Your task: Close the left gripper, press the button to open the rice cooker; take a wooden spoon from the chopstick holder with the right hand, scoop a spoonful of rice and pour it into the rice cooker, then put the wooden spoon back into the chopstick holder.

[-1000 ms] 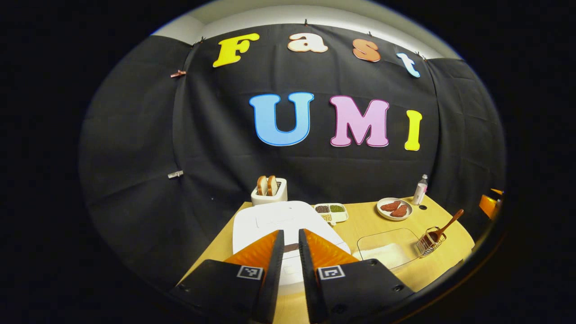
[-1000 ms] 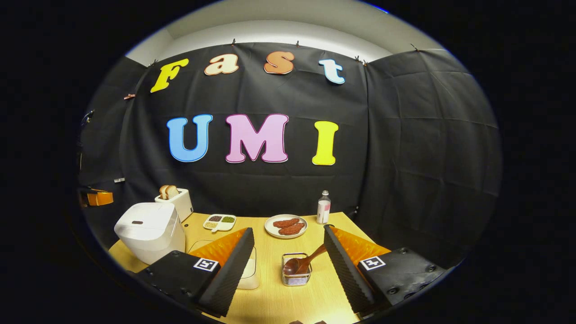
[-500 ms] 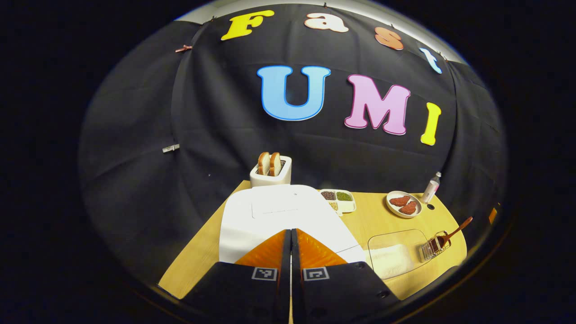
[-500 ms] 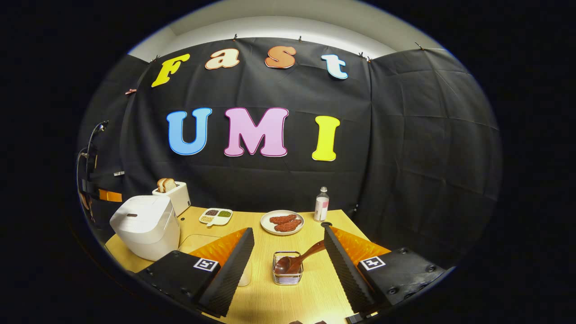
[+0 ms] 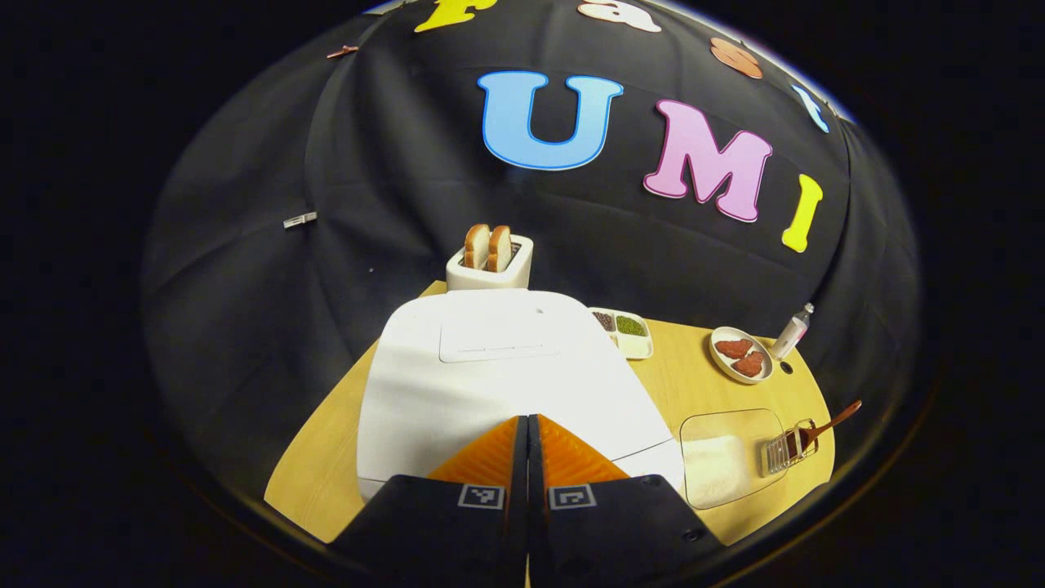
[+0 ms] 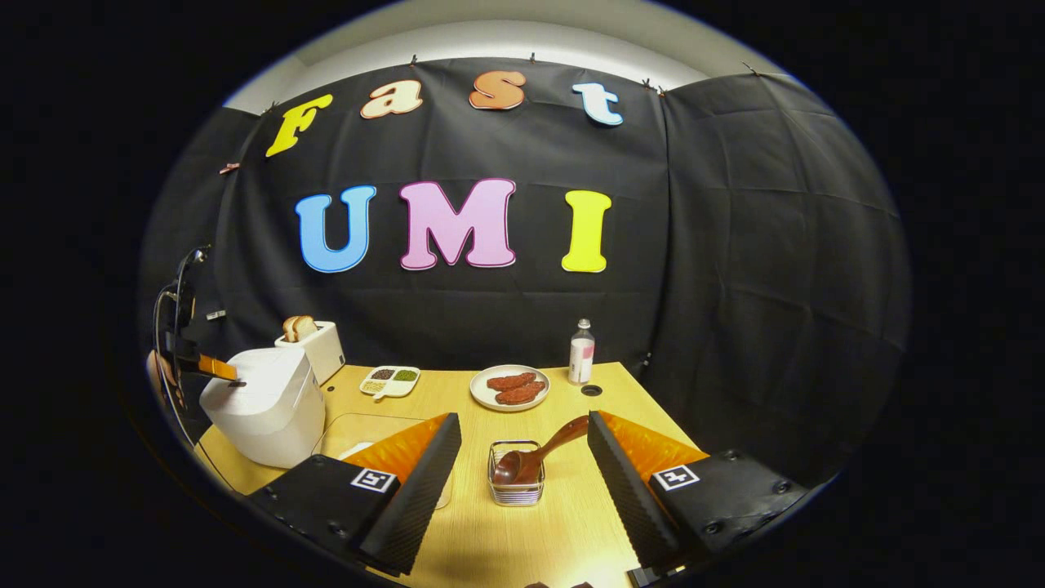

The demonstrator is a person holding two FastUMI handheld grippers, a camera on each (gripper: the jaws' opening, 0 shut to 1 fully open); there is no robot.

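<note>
A white rice cooker [image 5: 506, 367], lid down, dominates the table's [image 5: 326, 474] left side, the left gripper [image 5: 528, 420] pressed together at its front edge. Behind stand a toaster [image 5: 488, 265], a plate of meat [image 6: 510, 386] and a bottle [image 6: 580, 354]. The right gripper [image 6: 522, 445], fingers apart, flanks the chopstick holder [image 6: 516, 490] bearing the wooden spoon [image 6: 535, 455].

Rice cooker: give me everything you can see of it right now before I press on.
The rice cooker is a white, boxy, round-cornered appliance that looks like smooth plastic. Its lid is down, with a shallow rectangular panel outlined on top. It stands on the wooden table at its left end, just in front of the toaster, with a clear tray beside it. The left gripper, fingers shut together, sits at the lid's front edge; in the right gripper view its tip meets the lid top.
</note>
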